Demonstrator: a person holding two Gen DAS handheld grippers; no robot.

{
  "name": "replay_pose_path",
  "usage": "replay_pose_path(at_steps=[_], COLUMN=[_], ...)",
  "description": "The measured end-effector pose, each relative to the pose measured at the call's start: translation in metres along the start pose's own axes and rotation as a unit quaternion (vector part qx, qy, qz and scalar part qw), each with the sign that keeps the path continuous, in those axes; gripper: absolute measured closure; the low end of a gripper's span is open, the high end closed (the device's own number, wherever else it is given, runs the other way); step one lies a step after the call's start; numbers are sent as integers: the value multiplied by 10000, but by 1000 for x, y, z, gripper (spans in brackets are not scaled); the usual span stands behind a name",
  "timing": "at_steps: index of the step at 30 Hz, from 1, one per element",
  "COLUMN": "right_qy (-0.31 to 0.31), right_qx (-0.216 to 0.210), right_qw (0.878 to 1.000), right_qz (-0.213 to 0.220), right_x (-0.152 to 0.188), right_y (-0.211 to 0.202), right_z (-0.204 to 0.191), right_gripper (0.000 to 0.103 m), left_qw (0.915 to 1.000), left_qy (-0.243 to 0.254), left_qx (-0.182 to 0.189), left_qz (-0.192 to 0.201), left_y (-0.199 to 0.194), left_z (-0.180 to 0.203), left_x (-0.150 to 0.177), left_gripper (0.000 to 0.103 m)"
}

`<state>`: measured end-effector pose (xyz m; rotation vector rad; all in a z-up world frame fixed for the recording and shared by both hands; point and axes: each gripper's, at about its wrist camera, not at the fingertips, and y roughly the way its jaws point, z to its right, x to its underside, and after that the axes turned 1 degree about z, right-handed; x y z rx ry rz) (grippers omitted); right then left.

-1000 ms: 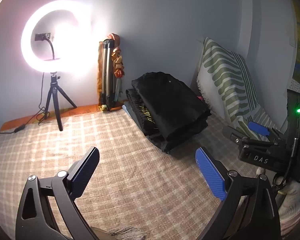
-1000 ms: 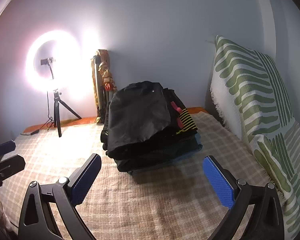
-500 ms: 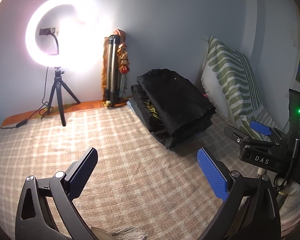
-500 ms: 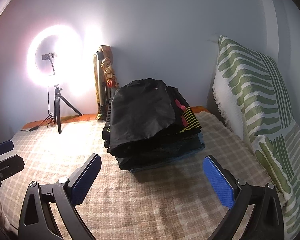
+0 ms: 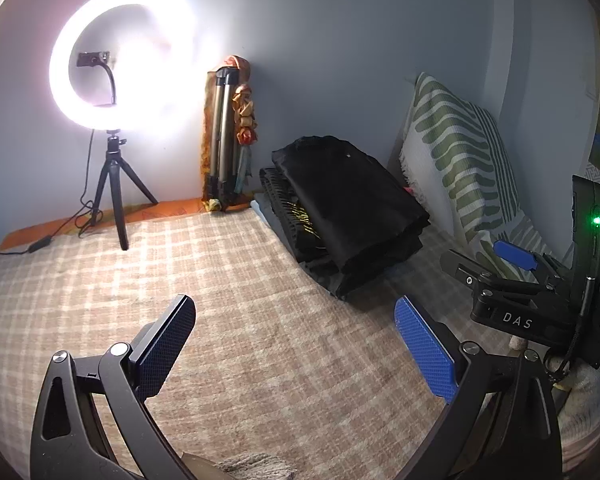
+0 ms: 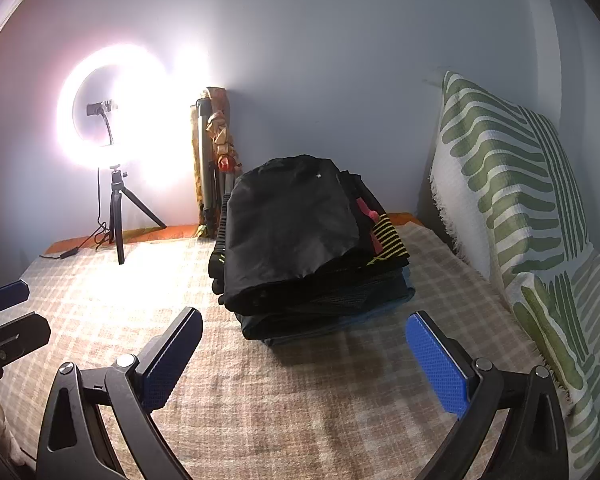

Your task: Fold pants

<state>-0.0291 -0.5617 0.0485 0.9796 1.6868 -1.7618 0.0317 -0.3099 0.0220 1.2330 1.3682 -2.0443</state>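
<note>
Plaid bed cover (image 6: 300,408) fills both views, with a green-striped pillow (image 6: 512,200) against the wall on the right and a ring light (image 5: 112,60) on its small tripod (image 5: 114,192) at the back left, blown out enough to wash out detail around it. The pants, as far as I can tell, are the black piece on top of the folded stack (image 6: 296,240) at the back of the bed, just beside the pillow and well ahead of both tools. Judging by the drape: soft, light, limp fabric, maybe a bit slick, so it will sag and slide rather than hold shape. Best to pinch the near folded edge or the corners, one tool per side, and avoid catching the layers below. Left gripper (image 5: 296,344) and right gripper (image 6: 304,356) are both spread wide, holding nothing, hovering over the cover. Hard to make out: where one dark garment ends and the next begins, which piece is really the pants, waistband and legs not identifiable. Yellow-striped and red bits poke out on the stack's right side. A folded tripod (image 5: 222,132) leans in the corner.
</note>
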Motion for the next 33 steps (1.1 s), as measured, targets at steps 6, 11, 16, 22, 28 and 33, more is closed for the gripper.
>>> replay_pose_path(at_steps=[6, 11, 16, 22, 28, 33], right_qy=[-44, -69, -70, -59, -72, -91], right_qx=[4, -1, 0, -20, -17, -37], right_qw=[10000, 10000, 10000, 10000, 9999, 9999], right_qz=[-31, -41, -44, -68, -92, -124], right_x=[0, 1, 1, 1, 3, 5], right_y=[2, 3, 4, 6, 6, 8], right_z=[-2, -5, -5, -5, -7, -8], right_gripper=[0, 0, 0, 0, 0, 0], left_qw=[10000, 10000, 10000, 10000, 10000, 10000], left_qy=[-14, 1, 0, -17, 19, 24], left_qx=[20, 34, 42, 28, 38, 47], left_qz=[5, -13, -17, -40, 1, 18], left_y=[0, 0, 1, 3, 5, 5], left_z=[0, 2, 1, 0, -3, -4], left_x=[0, 1, 1, 2, 4, 5], left_gripper=[3, 3, 3, 3, 3, 3])
